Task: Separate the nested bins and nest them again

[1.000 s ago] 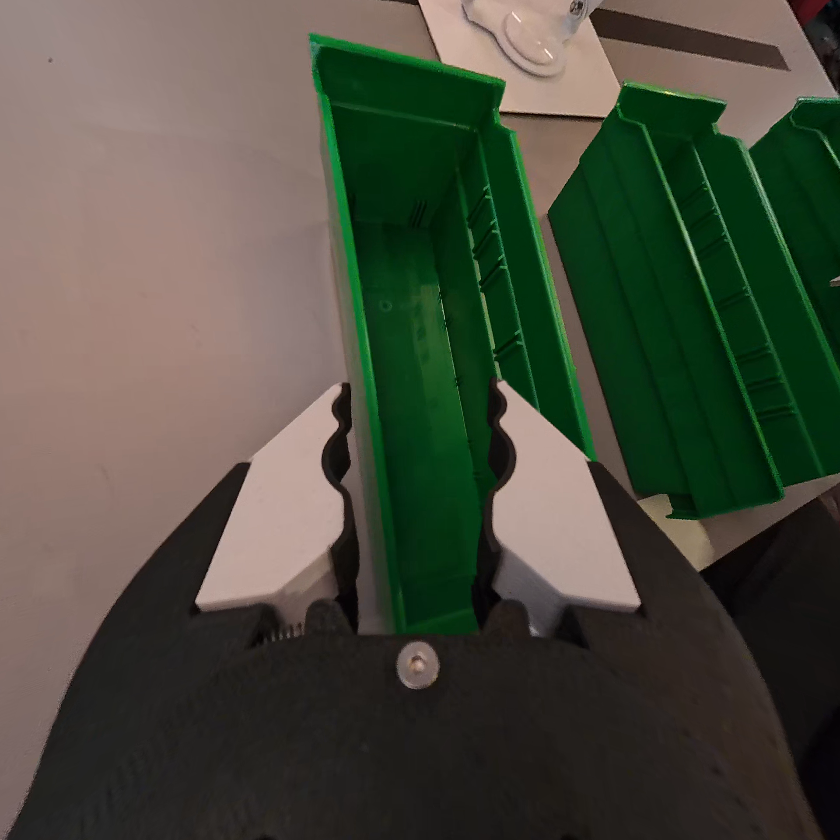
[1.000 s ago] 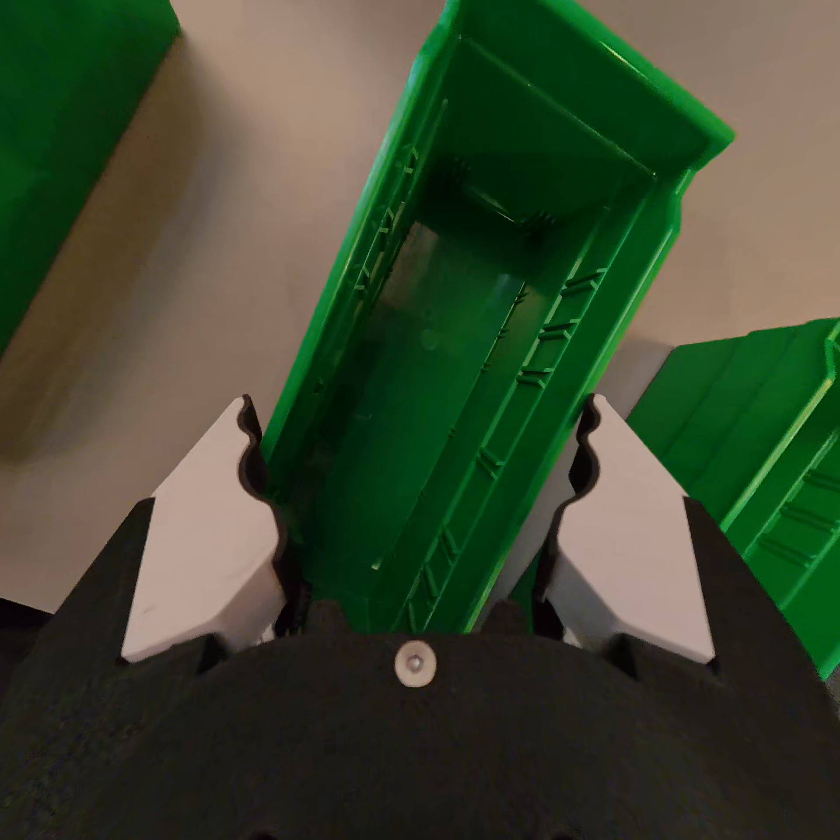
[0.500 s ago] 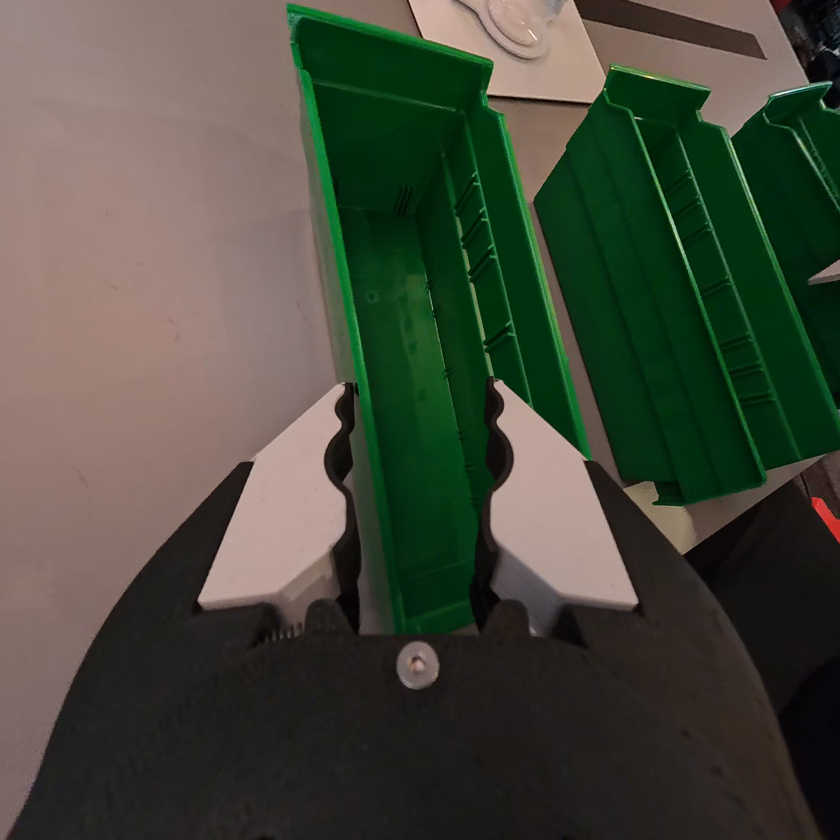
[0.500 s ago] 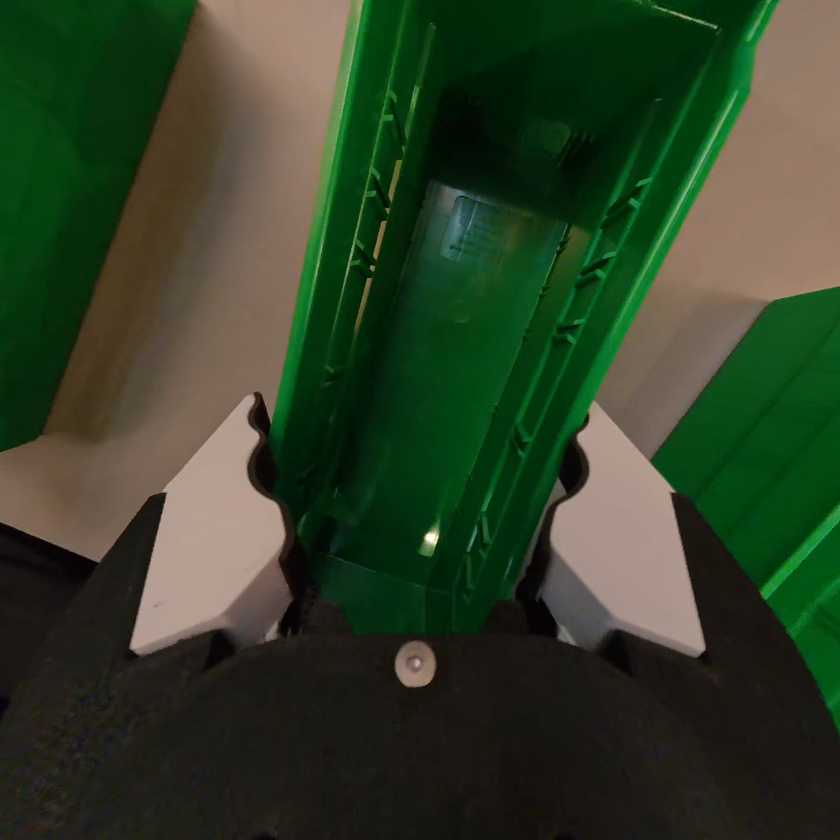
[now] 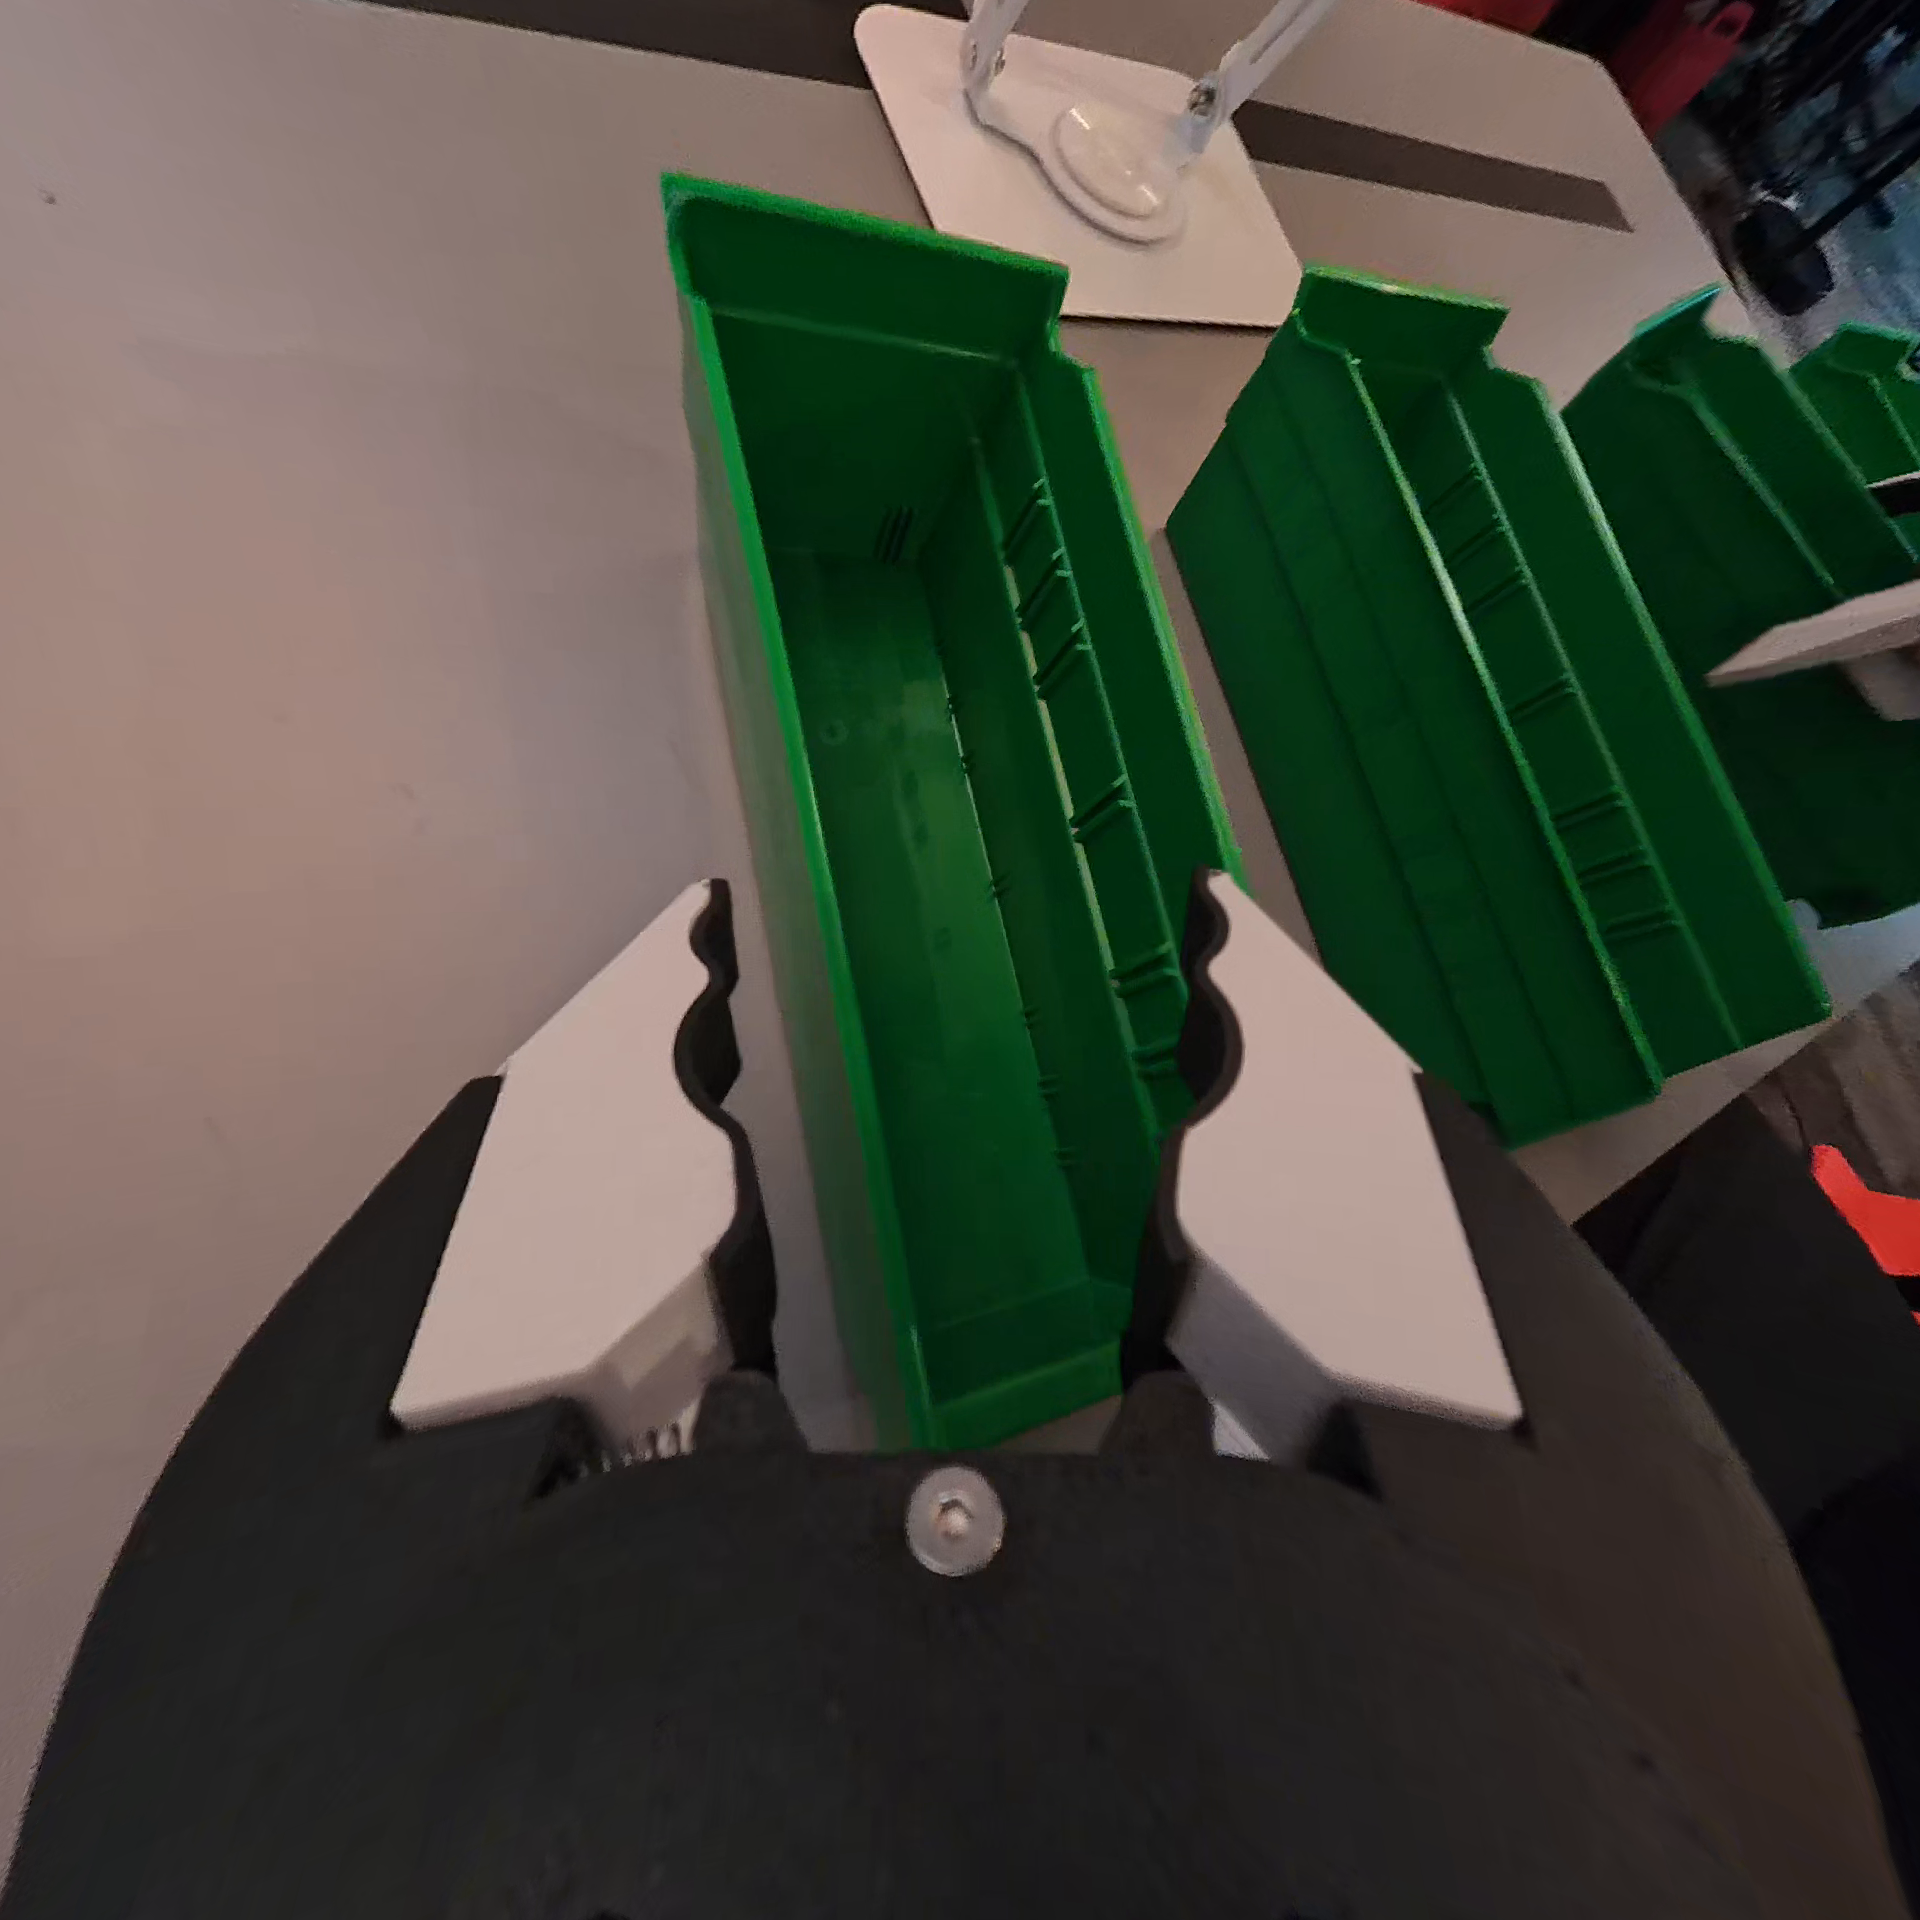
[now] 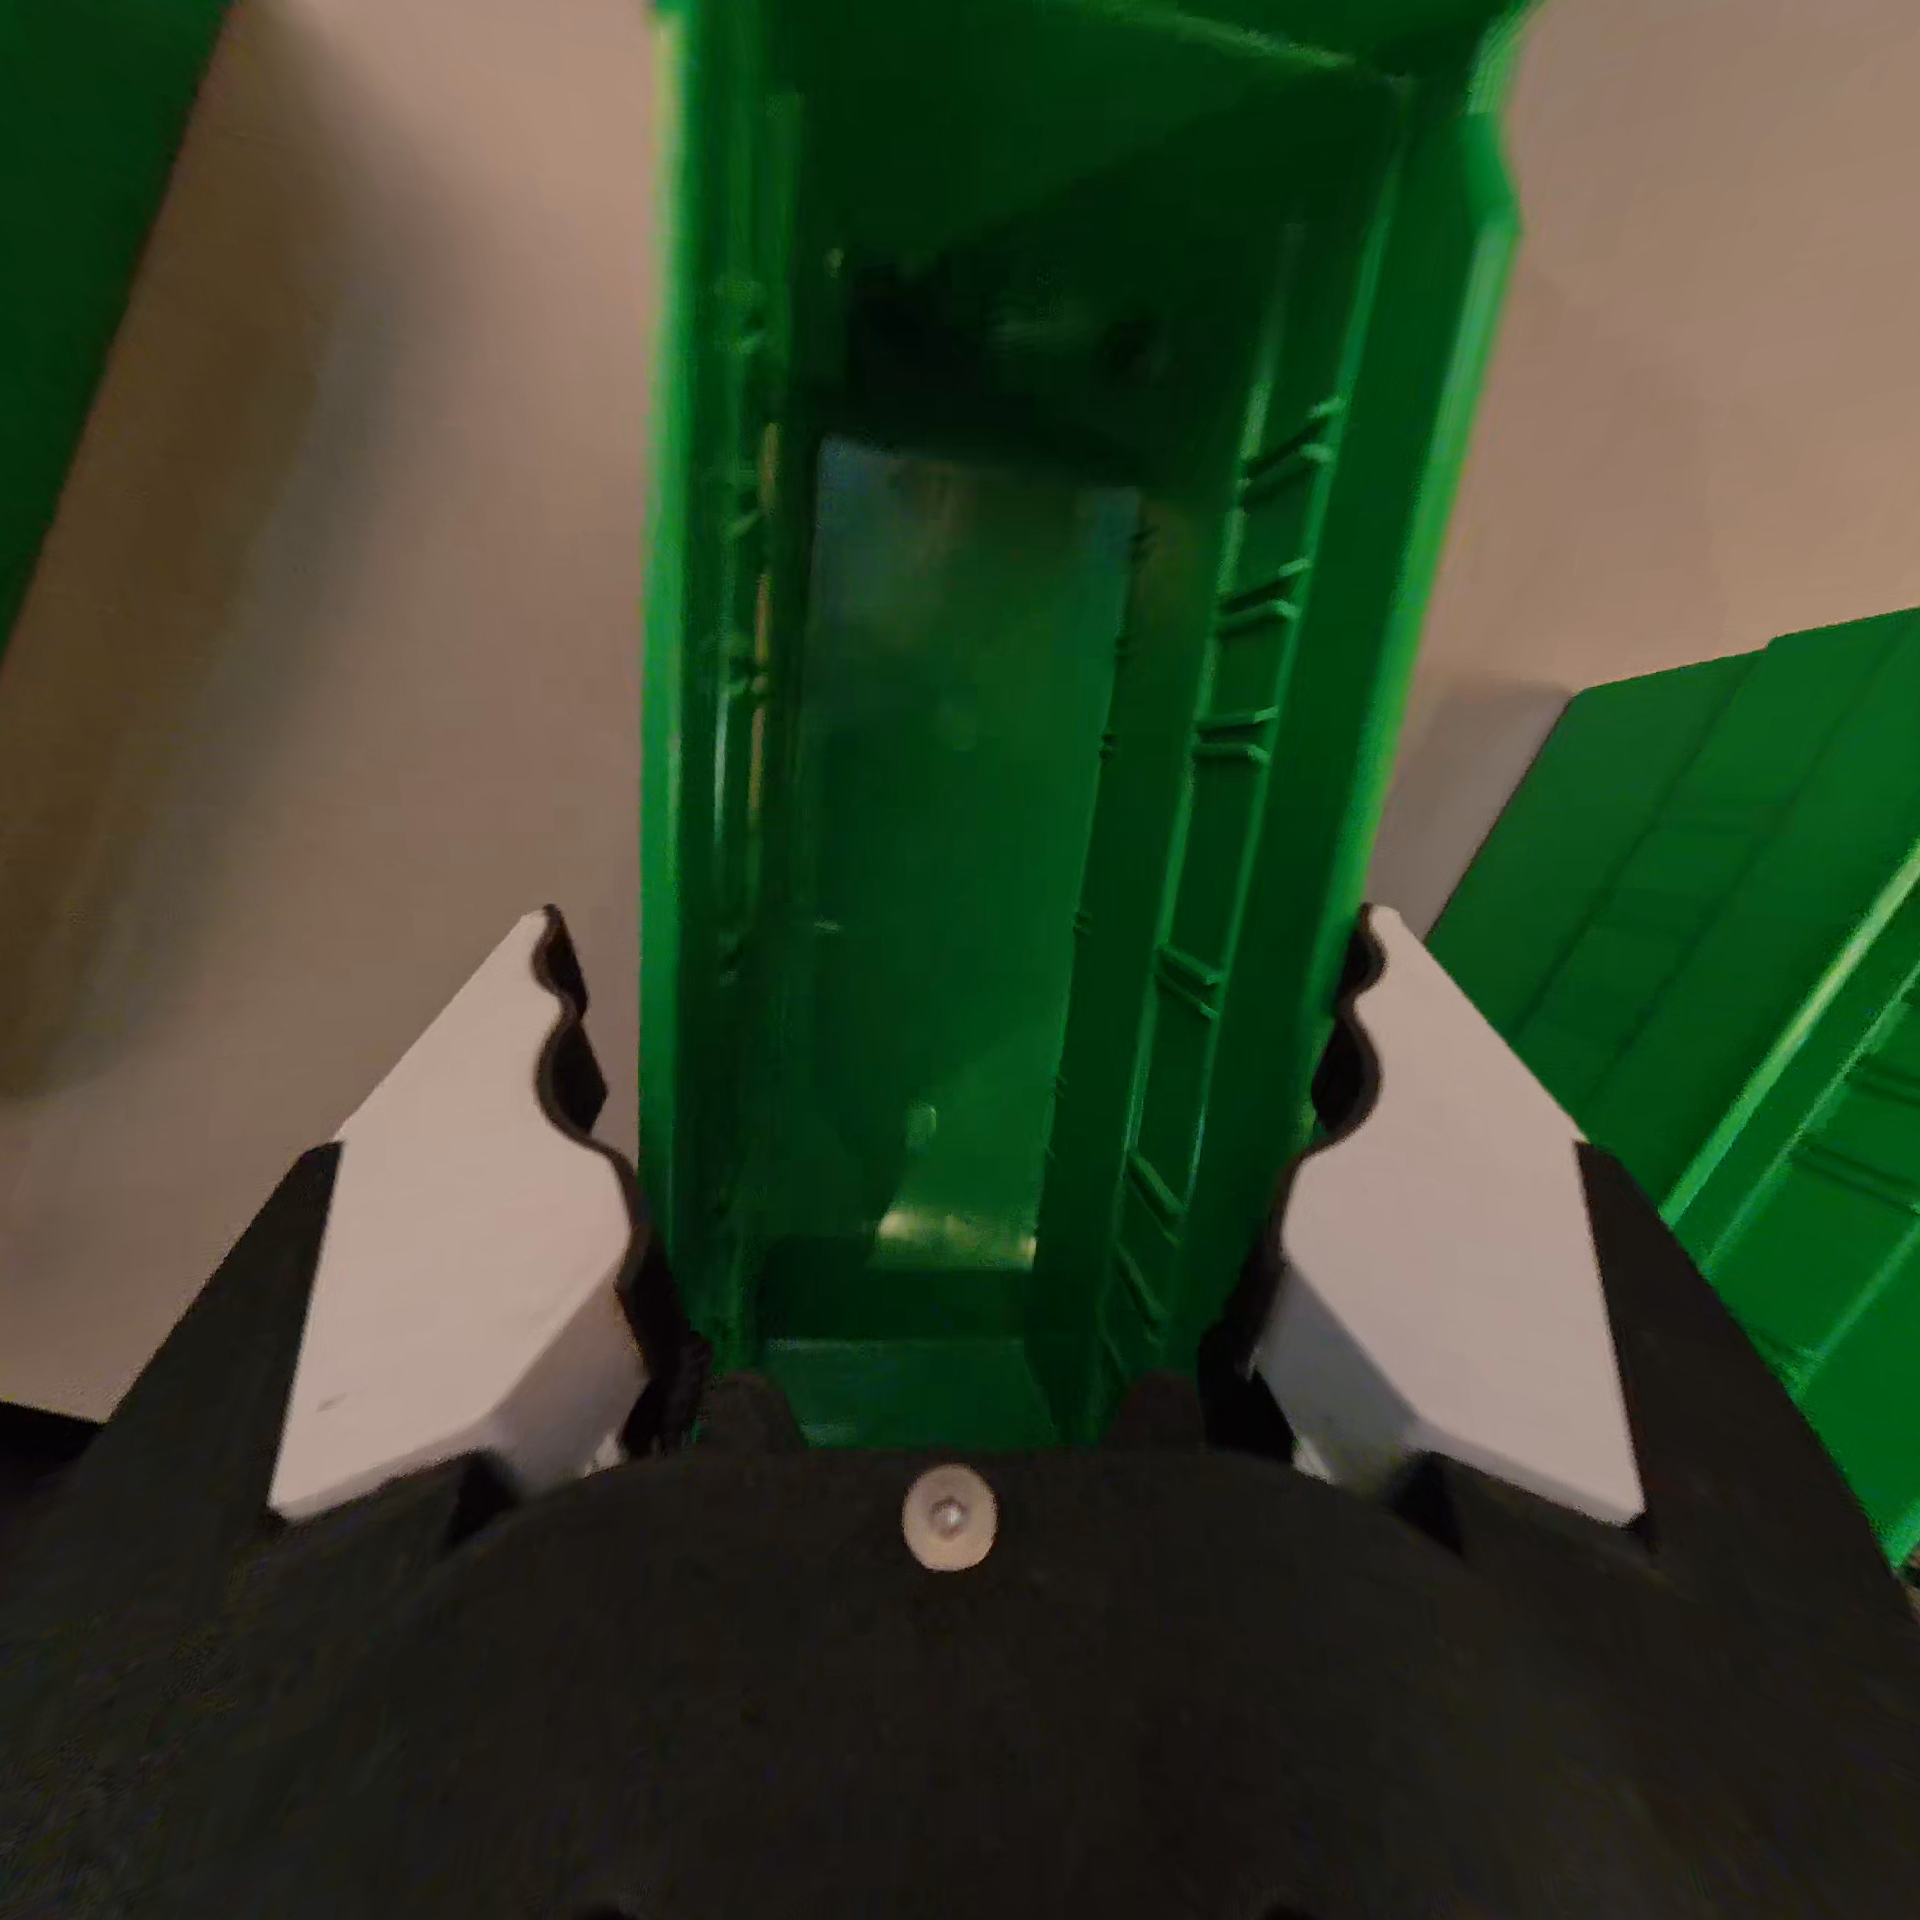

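A long green bin (image 5: 914,831) rests on the grey table (image 5: 312,623) between my left gripper's (image 5: 956,883) fingers. The jaws are open; the left finger stands clear of the bin's left wall. A second green bin (image 5: 1455,727) lies to its right, then a third (image 5: 1714,488). In the right wrist view another green bin (image 6: 966,727) fills the gap of my right gripper (image 6: 956,909), whose jaws stand wide and straddle the bin's near end. One right finger (image 5: 1829,649) shows at the left wrist view's right edge.
A white stand base plate (image 5: 1091,177) lies behind the bins. The table's front edge (image 5: 1662,1153) runs close under the second bin. Green bins flank the right gripper's bin on the left (image 6: 73,260) and right (image 6: 1714,935). Bare table lies left of the left bin.
My left gripper's jaws have opened off the bin's wall. The right gripper has swung into line with its bin, and its jaws stand slightly wider than half a second ago.
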